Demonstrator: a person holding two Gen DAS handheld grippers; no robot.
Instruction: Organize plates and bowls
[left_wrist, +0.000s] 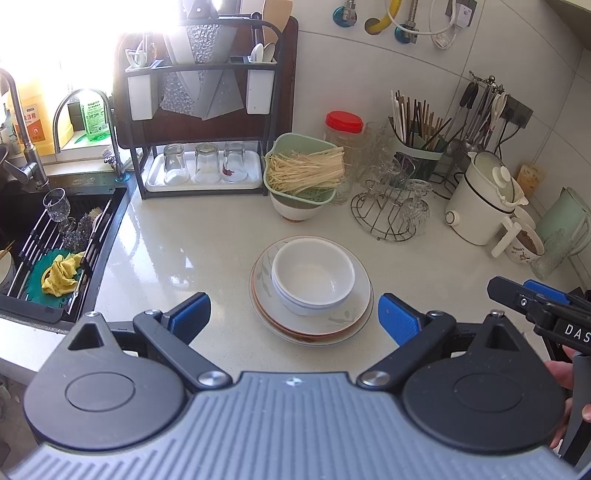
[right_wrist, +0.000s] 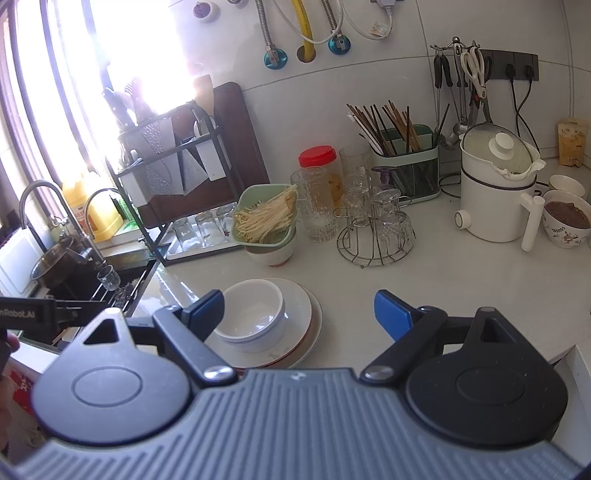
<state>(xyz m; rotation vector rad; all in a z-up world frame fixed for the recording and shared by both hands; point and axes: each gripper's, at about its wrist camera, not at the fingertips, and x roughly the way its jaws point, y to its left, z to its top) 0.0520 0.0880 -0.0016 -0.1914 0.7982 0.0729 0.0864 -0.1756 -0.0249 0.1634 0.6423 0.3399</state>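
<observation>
Behind stacked bowls (left_wrist: 313, 275) on plates (left_wrist: 332, 321): noodle strainer (left_wrist: 303, 168), glass rack (left_wrist: 388, 218).

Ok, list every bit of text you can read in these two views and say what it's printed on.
"DAS", cut off by the frame edge: on the right gripper.
"nRobot.AI", start cut off: on the left gripper's body.
Green bottle label: print too small to read.
Orange jug label: characters blurred, unreadable.
Yellow packet by the wall: print too blurred to read.

Both tongs, left (left_wrist: 293, 319) and right (right_wrist: 299, 314), hang tilted downward, jaws spread wide and empty.
</observation>
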